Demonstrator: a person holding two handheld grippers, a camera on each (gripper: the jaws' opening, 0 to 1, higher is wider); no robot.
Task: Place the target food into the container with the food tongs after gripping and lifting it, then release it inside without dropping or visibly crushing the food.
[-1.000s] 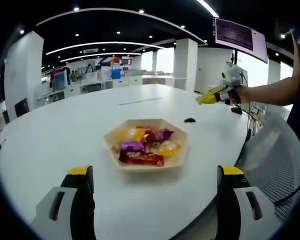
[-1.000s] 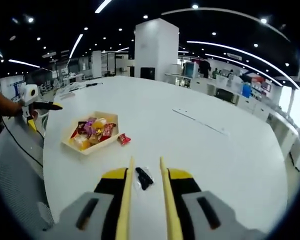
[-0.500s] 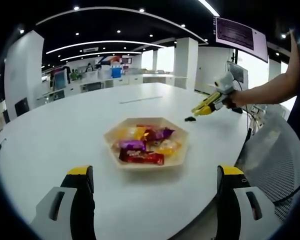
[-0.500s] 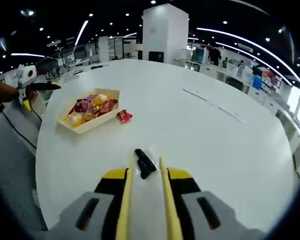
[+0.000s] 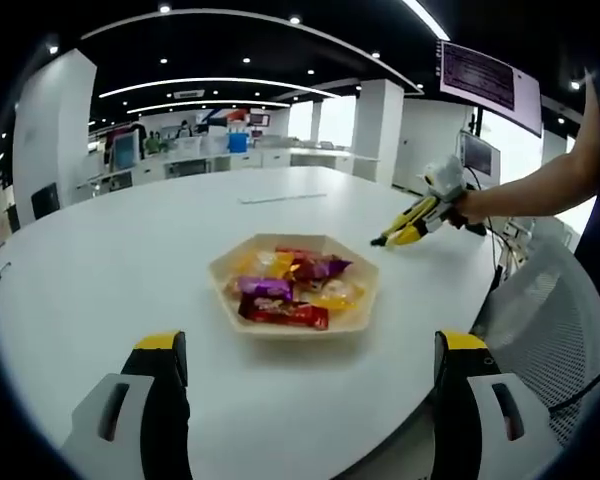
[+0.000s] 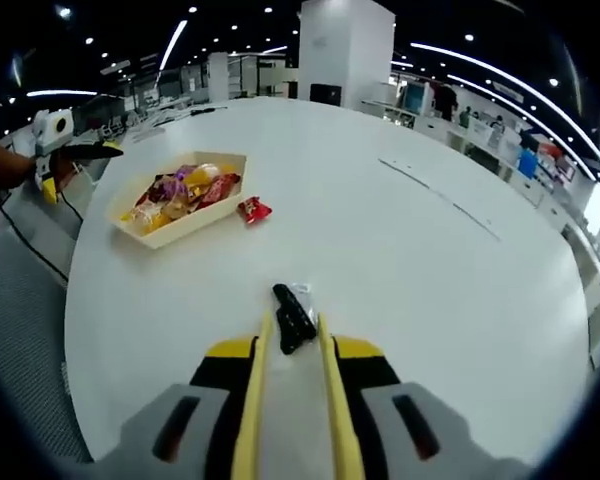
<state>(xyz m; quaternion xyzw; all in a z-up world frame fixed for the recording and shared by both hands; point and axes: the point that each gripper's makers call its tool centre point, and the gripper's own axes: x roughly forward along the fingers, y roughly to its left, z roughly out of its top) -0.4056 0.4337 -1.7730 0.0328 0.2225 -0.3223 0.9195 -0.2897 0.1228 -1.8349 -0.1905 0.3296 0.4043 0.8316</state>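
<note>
Right claw (image 6: 291, 335) carries slim yellow food tongs (image 6: 325, 400), blades close together, their tips flanking a small black wrapped food piece (image 6: 292, 318) on the round white tabletop (image 6: 450, 290); whether they pinch it I cannot tell. Ahead and left of this claw sits the shallow hexagonal wooden tray (image 6: 176, 193) of bright wrapped sweets, a red wrapped candy (image 6: 252, 209) just beside its rim. Left claw (image 5: 310, 350) released, jaws spread wide, tray straight ahead of it.
</note>
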